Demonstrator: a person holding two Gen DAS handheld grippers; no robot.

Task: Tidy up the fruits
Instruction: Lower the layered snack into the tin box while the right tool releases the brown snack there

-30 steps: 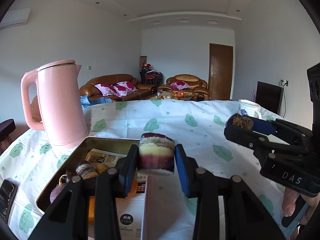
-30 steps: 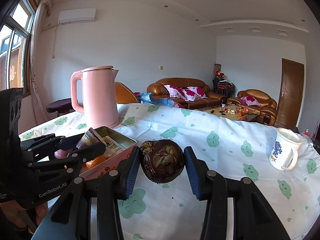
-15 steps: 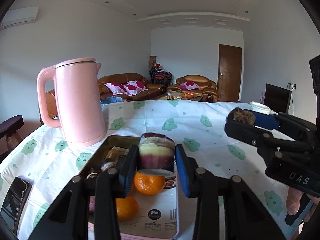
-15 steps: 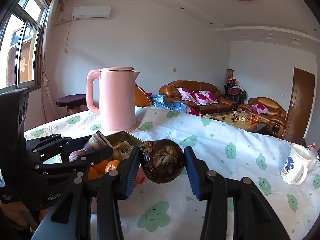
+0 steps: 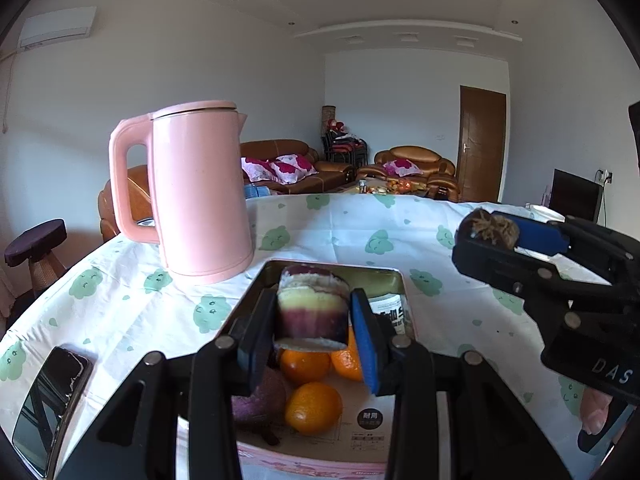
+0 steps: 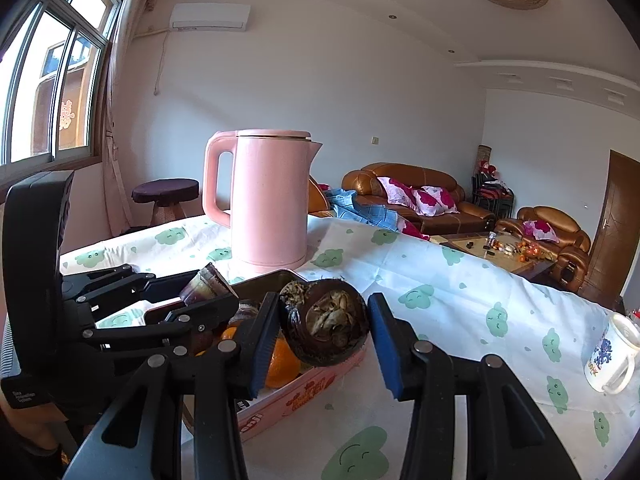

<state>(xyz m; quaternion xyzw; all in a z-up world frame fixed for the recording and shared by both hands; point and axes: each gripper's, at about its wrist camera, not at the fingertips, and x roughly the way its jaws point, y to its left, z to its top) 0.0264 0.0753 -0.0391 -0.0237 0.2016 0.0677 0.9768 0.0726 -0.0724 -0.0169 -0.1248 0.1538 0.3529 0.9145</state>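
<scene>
The pink tin (image 5: 394, 280) on the table, just before the pink kettle (image 5: 200, 192), holds oranges (image 5: 314, 408). Above it the left gripper (image 5: 314, 320) clamps a purple sugarcane piece (image 5: 312, 308); just beside the tin the right gripper (image 6: 324, 328) clamps a brown water chestnut (image 6: 326, 322). Both seem mid-delivery; next, lower and release inside. A phone (image 5: 50, 408) and mug (image 6: 612, 356) lie clear.

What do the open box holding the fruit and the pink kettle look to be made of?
Box: likely tin, since its inner walls have a dull metallic sheen; pink printed outside. Kettle: probably matte plastic, with an even, glare-free pink surface; a thin metallic-looking line at the lid seam.
</scene>
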